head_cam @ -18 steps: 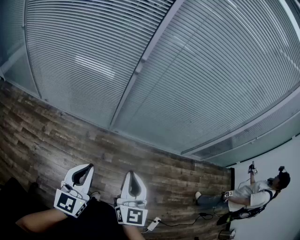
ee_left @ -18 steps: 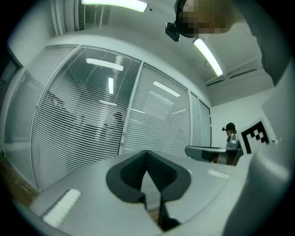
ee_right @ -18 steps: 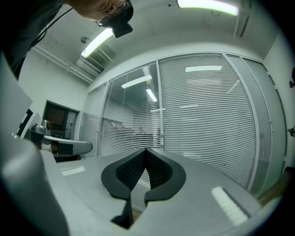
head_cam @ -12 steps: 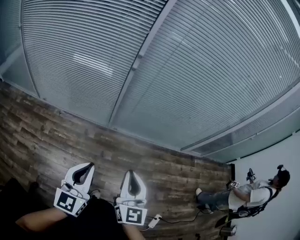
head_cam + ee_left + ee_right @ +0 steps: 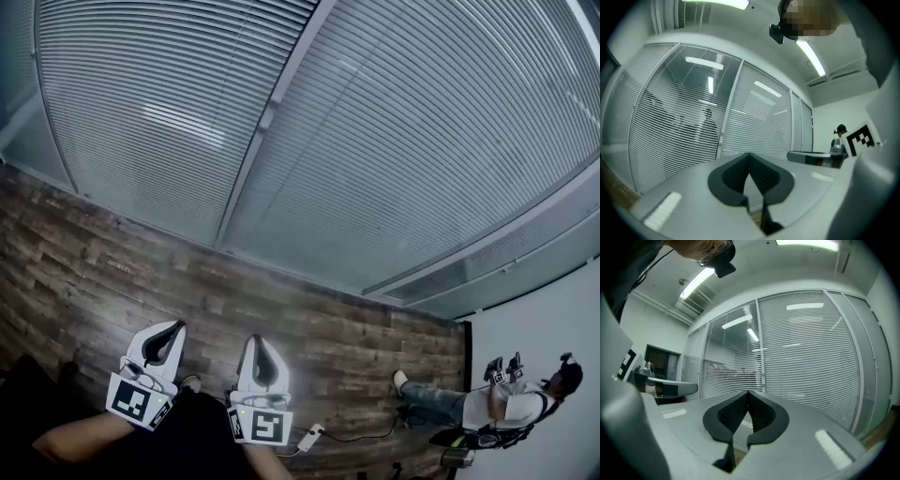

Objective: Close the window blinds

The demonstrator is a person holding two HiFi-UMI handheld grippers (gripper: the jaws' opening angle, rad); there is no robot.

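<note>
The blinds (image 5: 403, 159) hang across the glass wall ahead, one pane on each side of a post (image 5: 283, 84). In the left gripper view I can make out dim shapes through the slats left of the post, so I judge that pane is not yet shut. The pane right of the post looks tighter. A small fitting (image 5: 267, 117) sits on the post partway up. It may be the slat control, but it is too small for me to tell. Both tools are low, below the foot of the post and well apart from the blinds. The left gripper (image 5: 176, 328) has its jaws pressed tip to tip with nothing between them. The right gripper (image 5: 255, 341), just beside it and nearer the post's line, is likewise closed and empty. My step, as I read it, is the reach. I would raise one gripper toward the fitting and spread its jaws early. I would come in square to the post, so the pads meet the control and do not scrape the slats. I would keep the other gripper back from the post, out of the way. The plank floor (image 5: 103, 253) runs under the blinds. On it, below the post, a cable (image 5: 361, 437) trails toward a seated person (image 5: 502, 408) far right of the post. I would step wide of the cable as I close in.
</note>
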